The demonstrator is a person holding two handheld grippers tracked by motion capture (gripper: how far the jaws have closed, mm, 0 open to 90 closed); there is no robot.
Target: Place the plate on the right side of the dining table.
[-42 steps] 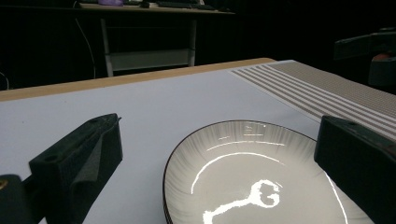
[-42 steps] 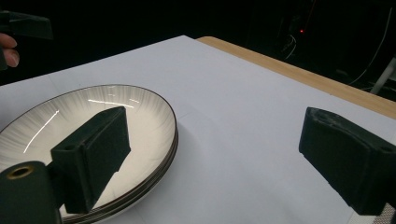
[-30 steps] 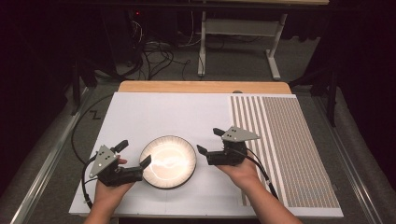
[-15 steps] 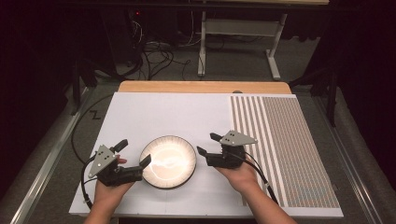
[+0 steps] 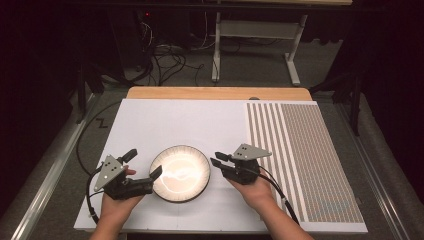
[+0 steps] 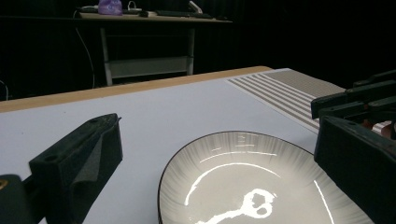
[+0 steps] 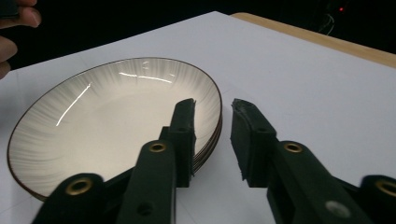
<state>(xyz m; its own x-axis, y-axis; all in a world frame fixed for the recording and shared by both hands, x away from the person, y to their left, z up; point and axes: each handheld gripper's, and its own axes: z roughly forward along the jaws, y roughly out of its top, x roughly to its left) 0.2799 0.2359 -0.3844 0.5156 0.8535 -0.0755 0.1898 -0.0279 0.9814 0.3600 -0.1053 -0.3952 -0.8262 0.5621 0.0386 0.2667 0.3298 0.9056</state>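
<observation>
Both grippers have drifted a little nearer to us since a second ago, while the plate [image 5: 180, 173] has stayed where it was.

From the high view, we see the plate lying flat on the white board [image 5: 175, 120], near its front edge. Our left gripper [image 5: 143, 170] sits just beside the plate's left rim with its jaws spread wide. Our right gripper [image 5: 216, 160] sits just beside the right rim.

Along the left gripper [image 6: 215, 154], we see the jaws far apart, the plate lying between them, nothing gripped.

Along the right gripper [image 7: 214, 109], the jaws stand slightly apart and empty, with the plate's [image 7: 107, 116] rim just beside the left jaw.

We judge that nothing is grasped yet: the plate lies flat, and any lift or move remains to be done.
</observation>
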